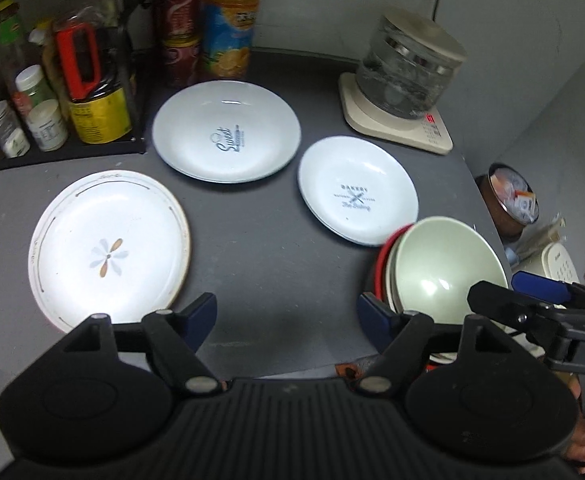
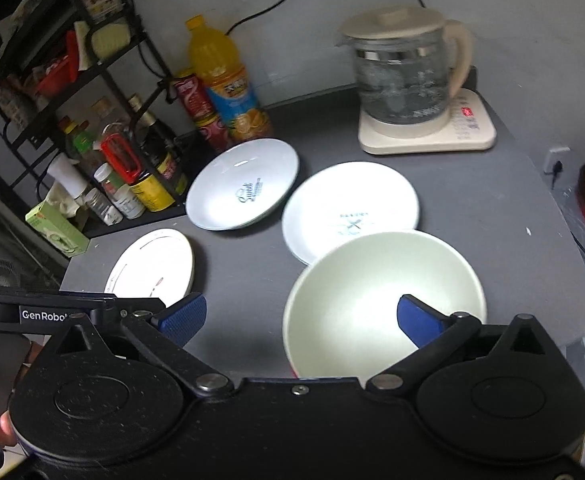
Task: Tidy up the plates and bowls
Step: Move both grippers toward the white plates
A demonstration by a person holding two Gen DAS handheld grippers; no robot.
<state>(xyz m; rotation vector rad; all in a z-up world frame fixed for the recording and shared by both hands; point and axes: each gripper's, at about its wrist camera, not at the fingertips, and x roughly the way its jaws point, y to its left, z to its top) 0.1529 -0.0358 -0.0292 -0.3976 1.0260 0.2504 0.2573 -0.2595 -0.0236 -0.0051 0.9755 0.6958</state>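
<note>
Three plates lie on the dark grey table: a flower plate [image 1: 108,246] [image 2: 152,266] at left, a "Sweet" plate [image 1: 226,130] [image 2: 244,184] at the back, a "Bakery" plate [image 1: 356,190] [image 2: 348,208] at right. A stack of bowls topped by a pale green bowl [image 1: 448,268] [image 2: 372,292] sits at the front right, over a red-rimmed one [image 1: 382,264]. My left gripper [image 1: 288,318] is open and empty above the table's front. My right gripper [image 2: 300,316] is open, its right finger over the green bowl; it also shows in the left wrist view [image 1: 532,292].
A glass kettle [image 1: 408,68] [image 2: 404,76] on its cream base stands at the back right. A black rack of bottles and jars [image 1: 52,92] [image 2: 92,140], cans and an orange drink bottle [image 1: 228,20] [image 2: 228,80] line the back left. The table edge runs close to the bowls.
</note>
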